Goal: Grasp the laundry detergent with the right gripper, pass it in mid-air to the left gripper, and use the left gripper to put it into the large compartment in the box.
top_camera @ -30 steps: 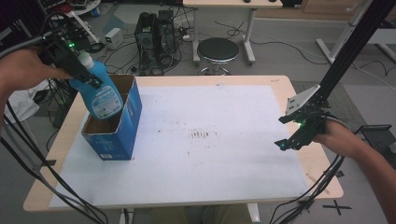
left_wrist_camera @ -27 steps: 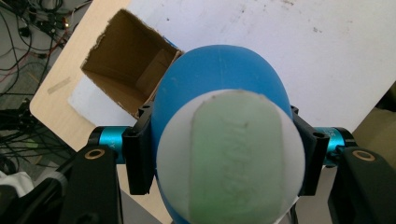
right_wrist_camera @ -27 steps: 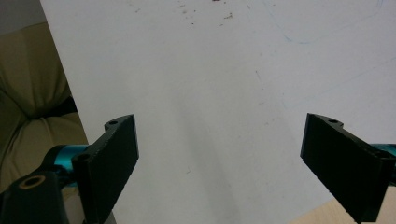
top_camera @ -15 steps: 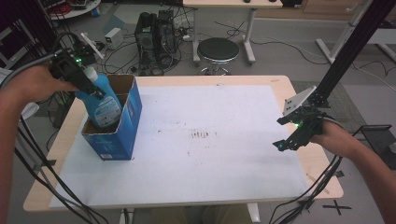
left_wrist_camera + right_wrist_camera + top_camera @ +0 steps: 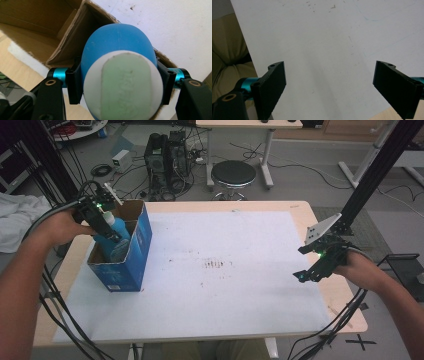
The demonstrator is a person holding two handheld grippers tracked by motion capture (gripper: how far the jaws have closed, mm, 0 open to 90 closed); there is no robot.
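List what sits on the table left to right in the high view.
Left gripper shut on the blue bottle → blue cardboard box → brown stain marks at mid-table → open right gripper.

A blue bottle (image 5: 117, 45) with white, pale-green-topped cap (image 5: 123, 87) sits in a blue box (image 5: 131, 252); black tongs (image 5: 329, 87) over white surface (image 5: 240, 285).

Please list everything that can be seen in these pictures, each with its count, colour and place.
bottle: one, blue with a white cap, held inside the box
box: one, blue cardboard, open top, left side of the table
table: one, white sheet on a wooden top
stool: one, black, on the floor behind the table
left gripper: one, black, clamped on the bottle
right gripper: one, black, open above the table's right side
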